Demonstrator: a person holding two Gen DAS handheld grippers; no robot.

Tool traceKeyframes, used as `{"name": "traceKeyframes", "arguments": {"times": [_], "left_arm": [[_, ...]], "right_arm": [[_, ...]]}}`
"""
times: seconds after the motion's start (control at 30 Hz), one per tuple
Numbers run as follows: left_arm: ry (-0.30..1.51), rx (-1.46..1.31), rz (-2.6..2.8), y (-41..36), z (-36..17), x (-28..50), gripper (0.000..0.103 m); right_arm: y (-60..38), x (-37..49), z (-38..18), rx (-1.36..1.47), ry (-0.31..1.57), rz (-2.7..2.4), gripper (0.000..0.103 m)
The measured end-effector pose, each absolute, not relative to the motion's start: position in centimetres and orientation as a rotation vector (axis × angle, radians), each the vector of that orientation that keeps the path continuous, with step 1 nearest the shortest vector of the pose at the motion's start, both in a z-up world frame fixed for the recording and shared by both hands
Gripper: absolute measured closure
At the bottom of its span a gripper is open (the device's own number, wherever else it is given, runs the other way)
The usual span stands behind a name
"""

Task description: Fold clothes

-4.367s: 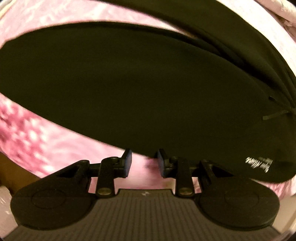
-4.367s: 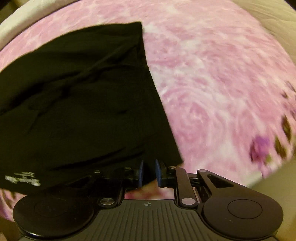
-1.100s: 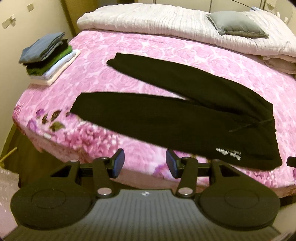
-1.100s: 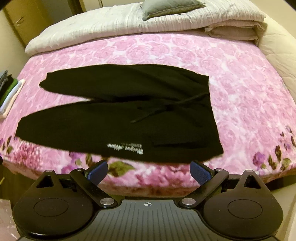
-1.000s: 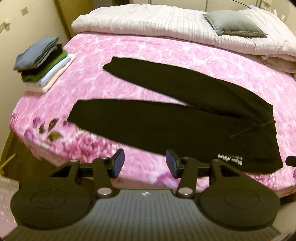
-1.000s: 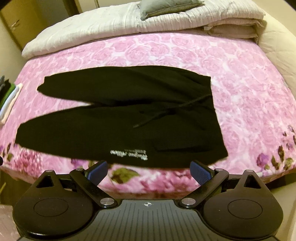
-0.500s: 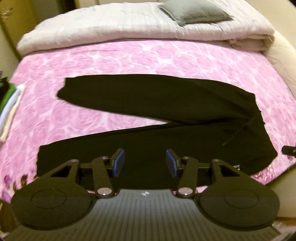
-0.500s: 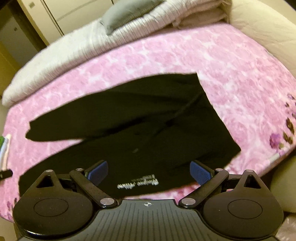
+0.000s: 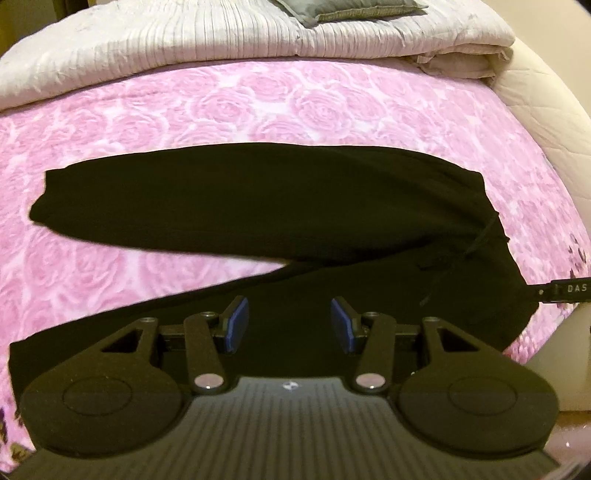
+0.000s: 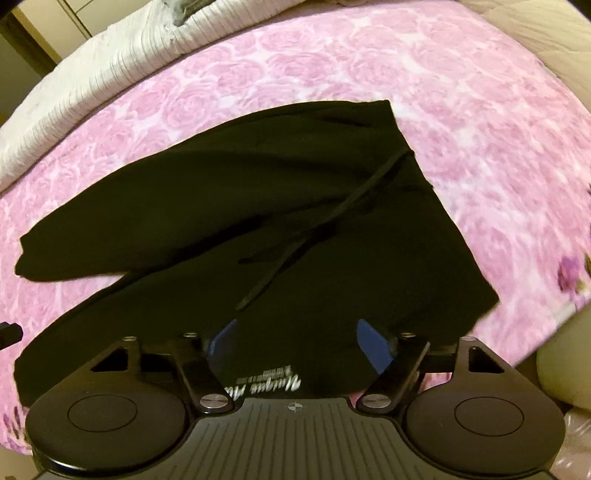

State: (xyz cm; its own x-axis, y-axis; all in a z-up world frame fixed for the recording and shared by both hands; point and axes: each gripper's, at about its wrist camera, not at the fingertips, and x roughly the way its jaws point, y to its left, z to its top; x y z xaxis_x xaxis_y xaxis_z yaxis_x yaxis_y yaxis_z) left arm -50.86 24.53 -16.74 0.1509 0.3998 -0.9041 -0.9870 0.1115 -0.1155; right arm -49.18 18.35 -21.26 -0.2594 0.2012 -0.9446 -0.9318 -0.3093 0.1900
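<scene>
Both grippers have come in close over the bed since half a second ago, so the black trousers (image 9: 258, 199) now fill the middle of each view instead of lying farther off.

At the bottom of the left wrist view, the left gripper (image 9: 290, 325) stands wide, its blue pads (image 9: 236, 323) apart and holding nothing, with the nearer trouser leg showing dark between them. At the bottom of the right wrist view, the right gripper (image 10: 297, 341) is likewise spread wide and empty, poised over the hip area where white lettering (image 10: 264, 386) reads upside down at lower centre.

Beyond the fingers, the trousers lie flat on the pink rose-patterned bedspread (image 9: 258, 96), the 2 legs running toward the left of the frame and splitting in a V, the waistband at the right. A drawstring (image 10: 321, 229) trails diagonally across the waist area.

Farther back, across the top of the frame, a pale quilted duvet (image 9: 184, 37) lies folded, with a grey pillow (image 9: 351, 9) on it.
</scene>
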Motion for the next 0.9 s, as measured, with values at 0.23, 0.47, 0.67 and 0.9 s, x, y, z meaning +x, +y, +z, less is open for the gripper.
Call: {"name": "traceKeyframes", "arguments": {"times": [0.23, 0.47, 0.67, 0.9], "left_arm": [[0.864, -0.926, 1.194, 31.0, -20.7, -50.1, 0.058], [0.855, -0.899, 1.140, 38.9, -24.9, -48.7, 0.058], [0.910, -0.826, 1.080, 44.8, -28.4, -47.1, 0.058], [0.960, -0.792, 1.047, 48.5, -30.8, -46.5, 0.058]], "right_arm": [[24.3, -53.1, -24.4, -1.159, 0.976, 1.805, 0.052], [31.4, -58.5, -26.6, -1.188, 0.820, 1.963, 0.052], [35.9, -62.4, -30.0, -1.290, 0.569, 2.093, 0.052], [38.9, -64.0, -33.6, -1.427, 0.177, 2.184, 0.061]]}}
